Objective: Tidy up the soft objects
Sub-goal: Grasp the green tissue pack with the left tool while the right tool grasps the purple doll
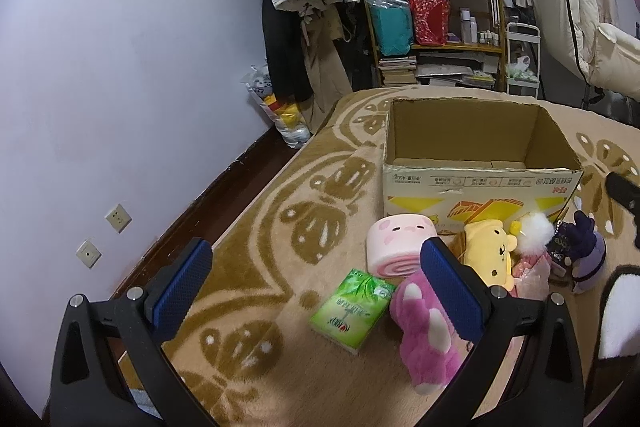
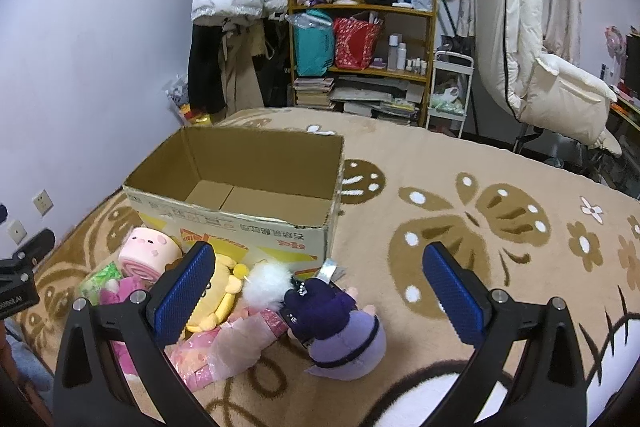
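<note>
Both hand-held grippers, left and right, hang spread apart and empty. On the blanket, left to right before the empty cardboard box: green tissue pack, pink roll plush, yellow plush, purple plush.

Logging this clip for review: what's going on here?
A person holds two grippers, both open and empty, above a patterned blanket. The cardboard box is still empty. In front of it lie the soft things: a pink roll plush, yellow plush, purple plush and green tissue pack. Nothing is gripped yet.
</note>
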The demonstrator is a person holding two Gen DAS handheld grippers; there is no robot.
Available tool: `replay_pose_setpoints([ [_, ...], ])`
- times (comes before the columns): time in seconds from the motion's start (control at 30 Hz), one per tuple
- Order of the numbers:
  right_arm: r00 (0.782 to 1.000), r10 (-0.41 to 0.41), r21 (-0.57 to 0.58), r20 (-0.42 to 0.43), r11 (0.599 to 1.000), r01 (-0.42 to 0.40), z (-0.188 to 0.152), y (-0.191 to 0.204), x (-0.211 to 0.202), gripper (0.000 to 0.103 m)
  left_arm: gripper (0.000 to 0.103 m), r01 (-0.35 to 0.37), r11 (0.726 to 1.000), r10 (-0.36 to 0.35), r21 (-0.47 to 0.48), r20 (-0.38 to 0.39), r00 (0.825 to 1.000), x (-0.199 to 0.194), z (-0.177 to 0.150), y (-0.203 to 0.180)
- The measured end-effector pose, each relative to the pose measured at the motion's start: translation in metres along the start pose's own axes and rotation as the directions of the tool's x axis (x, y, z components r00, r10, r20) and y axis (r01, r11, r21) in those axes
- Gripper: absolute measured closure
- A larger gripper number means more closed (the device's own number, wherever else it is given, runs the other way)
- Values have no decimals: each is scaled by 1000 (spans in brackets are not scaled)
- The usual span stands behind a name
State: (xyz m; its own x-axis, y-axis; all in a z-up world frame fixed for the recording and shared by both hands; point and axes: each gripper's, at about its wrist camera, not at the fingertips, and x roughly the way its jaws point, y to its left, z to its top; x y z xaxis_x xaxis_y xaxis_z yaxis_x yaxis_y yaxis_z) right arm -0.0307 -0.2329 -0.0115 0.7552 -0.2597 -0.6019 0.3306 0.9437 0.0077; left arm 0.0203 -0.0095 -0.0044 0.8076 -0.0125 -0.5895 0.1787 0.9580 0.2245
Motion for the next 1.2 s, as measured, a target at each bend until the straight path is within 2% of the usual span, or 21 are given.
replay_pose_setpoints([
  [0.23,992,37,-5,-118,999,-37,0,9,31,0,0,18,999,-20,-34,-73,997,27,3,0],
  [0.4,984,35,-13,-177,999,-37,-4,12,52,0,0,28,999,-34,-47,-131,991,50,3,1],
  [0.73,967,39,-7,-250,999,-42,-10,8,76,0,0,59,998,-60,-12,-250,966,96,5,-4],
  [0.97,954,59,6,-295,998,-60,-15,3,90,0,0,58,998,-54,0,-359,932,120,-8,-5],
  [1.2,934,85,58,-346,996,-70,-22,-7,101,0,0,100,995,-91,-6,-461,883,131,-21,3],
])
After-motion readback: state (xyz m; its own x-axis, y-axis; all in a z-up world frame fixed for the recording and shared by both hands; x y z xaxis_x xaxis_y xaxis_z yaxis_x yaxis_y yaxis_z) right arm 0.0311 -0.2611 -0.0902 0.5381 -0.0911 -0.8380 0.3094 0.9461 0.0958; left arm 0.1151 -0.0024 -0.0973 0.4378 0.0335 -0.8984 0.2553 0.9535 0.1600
